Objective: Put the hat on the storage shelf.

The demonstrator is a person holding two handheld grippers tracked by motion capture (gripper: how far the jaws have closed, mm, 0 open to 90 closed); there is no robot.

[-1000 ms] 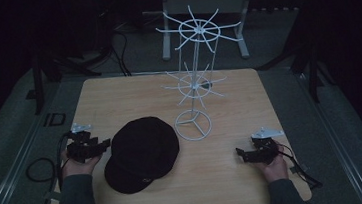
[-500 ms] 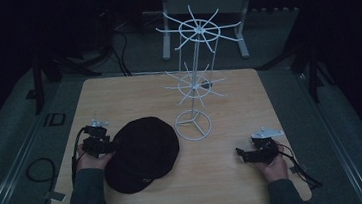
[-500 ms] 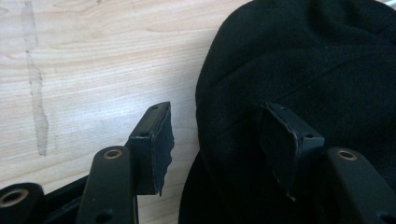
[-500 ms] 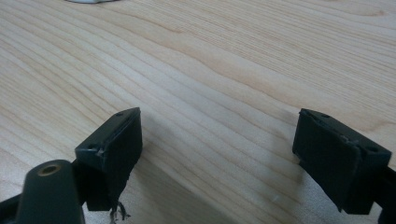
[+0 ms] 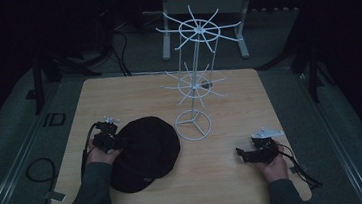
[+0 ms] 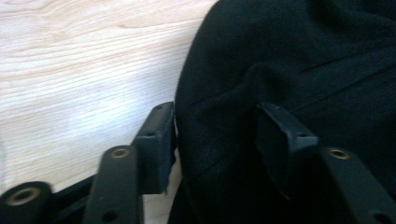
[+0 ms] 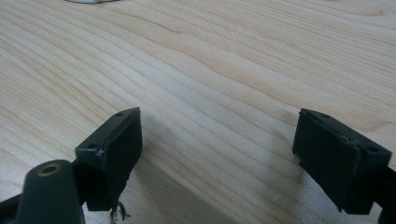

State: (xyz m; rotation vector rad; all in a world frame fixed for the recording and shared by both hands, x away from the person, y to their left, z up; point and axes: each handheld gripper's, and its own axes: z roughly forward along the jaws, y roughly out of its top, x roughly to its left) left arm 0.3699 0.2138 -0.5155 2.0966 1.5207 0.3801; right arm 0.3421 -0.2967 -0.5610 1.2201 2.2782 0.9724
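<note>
Cap (image 5: 146, 153) edge sits between the parted left claw (image 6: 215, 135); wire rack (image 5: 195, 88) beside; right claw (image 7: 217, 158) parted.

a pale wooden bench (image 5: 118, 95) with rounded corners carries two things. a black cap (image 5: 146, 153) lies flat near its front left, and a white wire rack (image 5: 194, 80) stands upright near the middle.

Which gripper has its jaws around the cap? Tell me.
The left gripper: its open jaws straddle the black cap's edge. The right gripper stands open over bare table.
</note>
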